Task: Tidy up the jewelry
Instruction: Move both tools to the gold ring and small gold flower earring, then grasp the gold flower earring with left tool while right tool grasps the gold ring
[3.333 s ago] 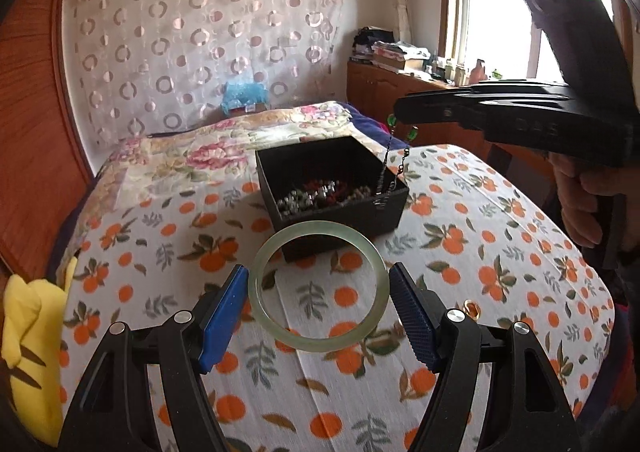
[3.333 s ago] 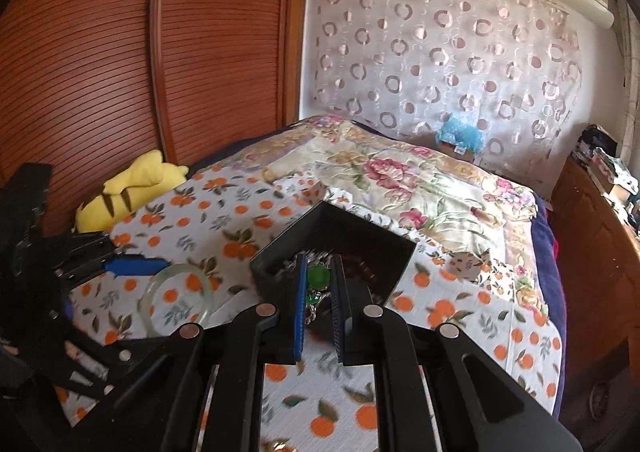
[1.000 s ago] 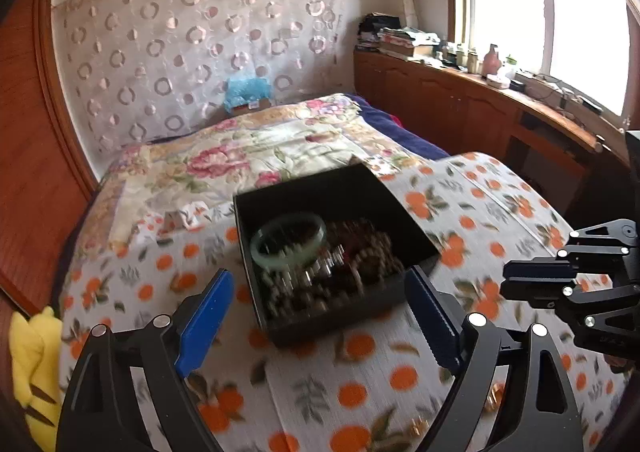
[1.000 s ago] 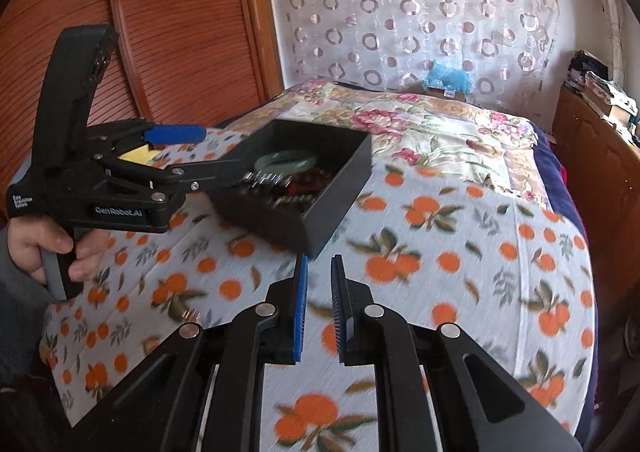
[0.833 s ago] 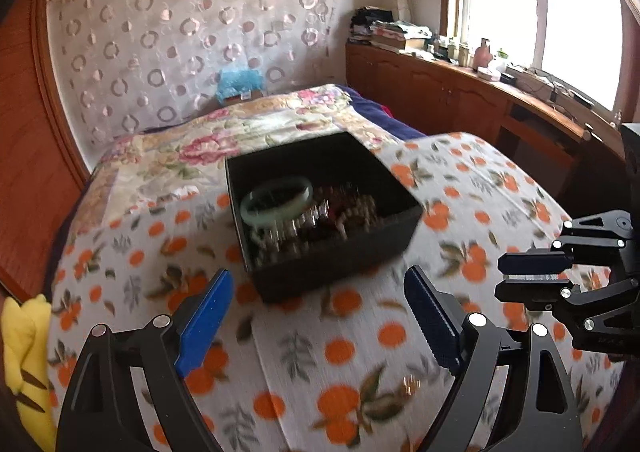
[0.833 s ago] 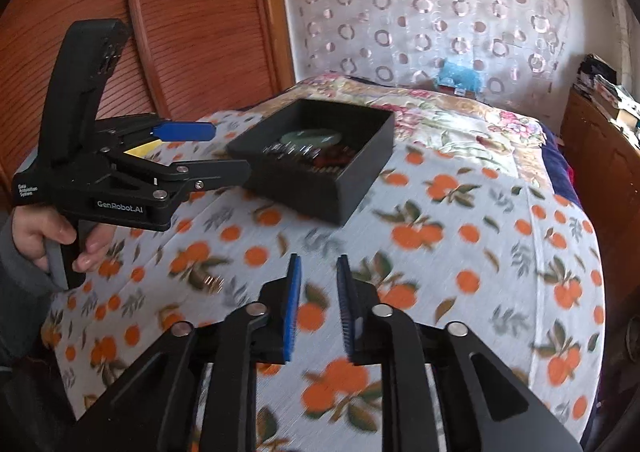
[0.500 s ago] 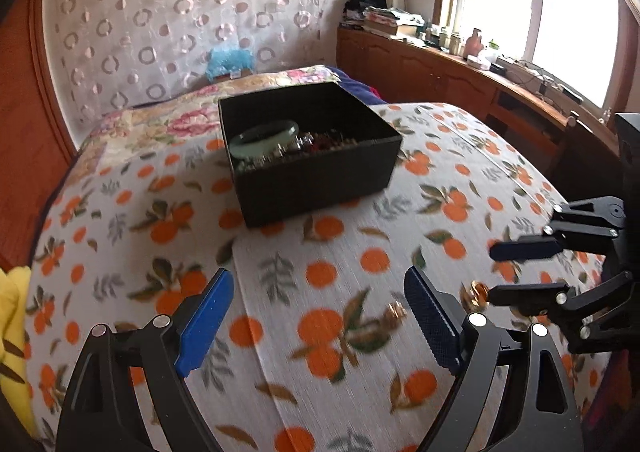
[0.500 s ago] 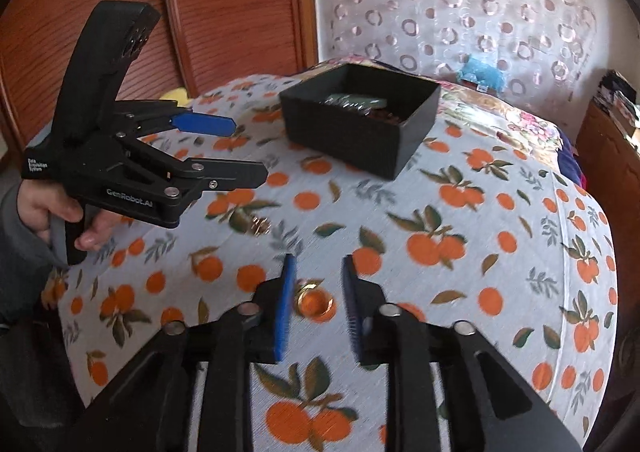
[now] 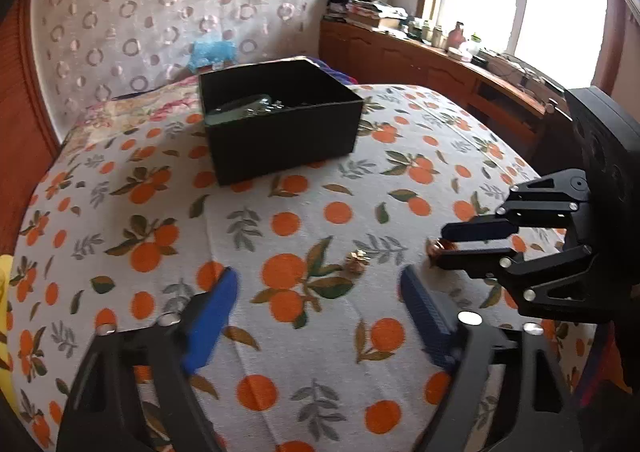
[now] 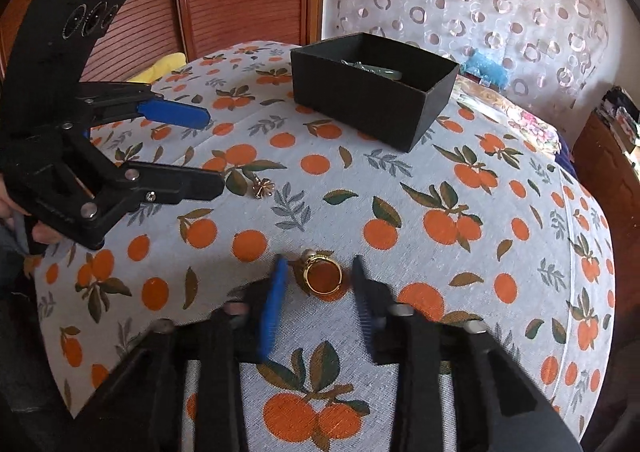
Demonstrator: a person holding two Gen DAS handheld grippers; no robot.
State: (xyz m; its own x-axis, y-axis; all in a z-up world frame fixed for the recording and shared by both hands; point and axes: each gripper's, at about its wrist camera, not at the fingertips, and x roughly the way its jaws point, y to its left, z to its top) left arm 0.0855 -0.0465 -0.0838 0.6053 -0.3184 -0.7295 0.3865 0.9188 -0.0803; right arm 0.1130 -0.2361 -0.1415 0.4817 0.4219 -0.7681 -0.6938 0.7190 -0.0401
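Two small pieces of jewelry lie loose on the bedspread [image 10: 440,180], which is white with printed oranges, and more pieces are in one black box [image 10: 372,92] farther back. At the far left, a yellow soft thing [image 10: 162,66] shows at the edge of the bed, in front of the wooden doors. Next comes the left gripper [image 10: 214,150], held by a hand [image 10: 42,232] low at the left edge; its jaws are wide apart but closing, and nothing is between them. Just beside its lower finger lies a small gold flower-shaped piece [image 10: 263,185], on the cloth and not touched. In the left wrist view this same piece [image 9: 357,261] is ahead of the fingers, nearer to the right one. The box stands behind, open at the top and upright. Inside I can see a pale green bangle [image 9: 240,108] leaning on the left wall and some small shiny pieces beside it, but these are too small to tell what they are. More to the right, the right gripper [image 10: 318,272] is low over the cloth; its jaws are narrow and closing, and a gold ring [image 10: 322,278] lies flat between them. In the right wrist view the pads do not yet press on the ring.
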